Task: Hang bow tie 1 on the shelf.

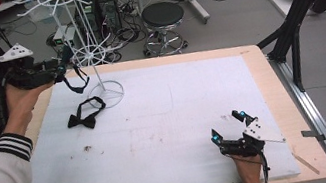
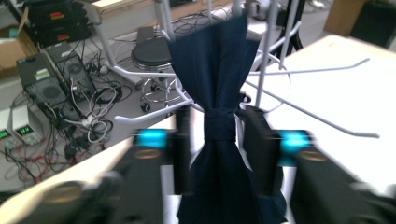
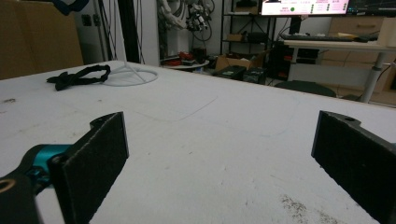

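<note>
I hold a navy tie (image 2: 219,126) clamped in my left gripper (image 2: 217,140) at the rack (image 1: 92,53) (unhung); black tie (image 1: 85,112) left; right gripper (image 1: 231,127) apart.

My left gripper (image 1: 61,68) is up among the white wire rack's (image 1: 92,53) spokes, which crowd it on the far side. Near the rack's ring base lies a black bow tie (image 1: 85,112). Away from the rack, the white mat (image 1: 166,121) is open toward my right gripper (image 1: 230,126).

Left hand-held gripper (image 1: 61,67) raised, jaws clamped; right hand-held gripper (image 1: 230,126) low, jaws wide.
</note>
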Demonstrator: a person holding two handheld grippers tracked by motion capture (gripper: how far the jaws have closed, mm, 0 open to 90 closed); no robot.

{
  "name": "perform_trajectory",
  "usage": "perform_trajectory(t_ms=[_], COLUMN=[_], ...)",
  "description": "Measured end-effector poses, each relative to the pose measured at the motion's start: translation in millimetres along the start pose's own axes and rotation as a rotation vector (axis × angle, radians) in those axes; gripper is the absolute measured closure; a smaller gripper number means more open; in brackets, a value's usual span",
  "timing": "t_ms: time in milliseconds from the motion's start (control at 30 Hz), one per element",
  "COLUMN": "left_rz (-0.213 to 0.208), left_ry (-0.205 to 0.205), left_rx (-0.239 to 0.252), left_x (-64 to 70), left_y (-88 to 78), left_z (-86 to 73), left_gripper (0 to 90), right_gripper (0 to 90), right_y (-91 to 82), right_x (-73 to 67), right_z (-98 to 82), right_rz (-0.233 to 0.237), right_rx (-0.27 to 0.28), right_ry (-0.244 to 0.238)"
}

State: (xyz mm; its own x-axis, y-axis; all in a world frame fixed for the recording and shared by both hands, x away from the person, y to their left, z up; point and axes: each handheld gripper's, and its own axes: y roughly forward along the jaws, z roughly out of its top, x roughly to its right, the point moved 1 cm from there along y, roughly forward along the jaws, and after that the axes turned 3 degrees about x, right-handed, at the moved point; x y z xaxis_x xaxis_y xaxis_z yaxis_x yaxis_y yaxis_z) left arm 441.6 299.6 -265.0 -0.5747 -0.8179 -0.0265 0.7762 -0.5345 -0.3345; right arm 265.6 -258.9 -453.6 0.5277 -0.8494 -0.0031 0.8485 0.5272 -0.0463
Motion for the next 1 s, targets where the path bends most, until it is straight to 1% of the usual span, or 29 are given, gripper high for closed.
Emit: perform_trajectory(t_ms=[67, 133, 167, 200, 233, 267, 333, 400, 433, 467, 533, 667, 767, 800, 900, 1000], left_rz=[0.003, 0.008, -0.002, -0.011, -0.017, -0.023, -0.038, -0.041, -0.045, -0.048, -0.054, -0.069, -0.08, -0.085, -0.079, -0.089], left_ry=[0.001, 0.002, -0.001, 0.002, 0.003, 0.003, 0.004, 0.009, 0.01, 0.012, 0.022, 0.044, 0.05, 0.052, 0.059, 0.047], left_rx=[0.006, 0.003, 0.013, 0.024, 0.039, 0.052, 0.083, 0.114, 0.134, 0.153, 0.191, 0.234, 0.272, 0.282, 0.305, 0.316], left_x=[-0.8, -1.0, -0.5, 0.0, 0.9, 1.9, 4.1, 6.1, 7.4, 9.1, 12.6, 19.6, 25.9, 27.8, 32.7, 36.3], left_y=[-1.9, -3.9, -5.1, -6.7, -8.2, -9.8, -13.4, -18.6, -21.5, -24.8, -31.7, -45.5, -53.5, -55.5, -60.3, -63.9], left_z=[0.1, 0.4, 0.7, 1.1, 1.7, 2.3, 2.9, 2.7, 2.3, 1.6, 0.0, -5.1, -12.7, -15.9, -26.3, -36.5], left_gripper=[52.4, 45.2, 43.0, 39.1, 39.1, 35.8, 31.9, 27.9, 26.7, 25.3, 23.4, 21.3, 20.0, 19.6, 17.2, 17.0], right_gripper=[3.0, 3.0, 3.0, 3.0, 3.0, 3.0, 3.0, 3.0, 3.0, 3.0, 3.0, 3.0, 3.0, 3.0, 3.0, 3.0], right_y=[-0.1, 0.0, 0.0, 0.0, 0.0, -0.1, -0.2, 0.1, -0.3, -0.3, -0.3, 0.0, 0.1, 0.4, 0.2, 0.1], right_x=[0.0, 0.0, 0.0, 0.0, 0.0, -0.2, -0.5, 0.0, -0.9, -0.9, -0.9, -0.4, -0.7, -0.3, -0.9, -1.0], right_z=[0.0, 0.0, 0.0, 0.0, 0.0, 0.0, 0.0, 0.0, 0.0, 0.0, 0.0, 0.1, 0.1, 0.1, 0.1, 0.2], right_rz=[0.0, 0.0, 0.0, 0.0, 0.0, 0.0, 0.001, -0.001, 0.001, 0.001, 0.001, -0.002, -0.003, 0.0, -0.002, -0.003], right_rx=[0.0, 0.0, 0.0, 0.0, 0.0, -0.001, -0.004, -0.001, -0.006, -0.007, -0.007, -0.004, -0.009, -0.006, -0.008, -0.007], right_ry=[0.001, -0.001, -0.001, -0.001, -0.001, 0.003, 0.005, -0.001, 0.01, 0.01, 0.01, 0.006, 0.01, 0.001, -0.001, 0.001])
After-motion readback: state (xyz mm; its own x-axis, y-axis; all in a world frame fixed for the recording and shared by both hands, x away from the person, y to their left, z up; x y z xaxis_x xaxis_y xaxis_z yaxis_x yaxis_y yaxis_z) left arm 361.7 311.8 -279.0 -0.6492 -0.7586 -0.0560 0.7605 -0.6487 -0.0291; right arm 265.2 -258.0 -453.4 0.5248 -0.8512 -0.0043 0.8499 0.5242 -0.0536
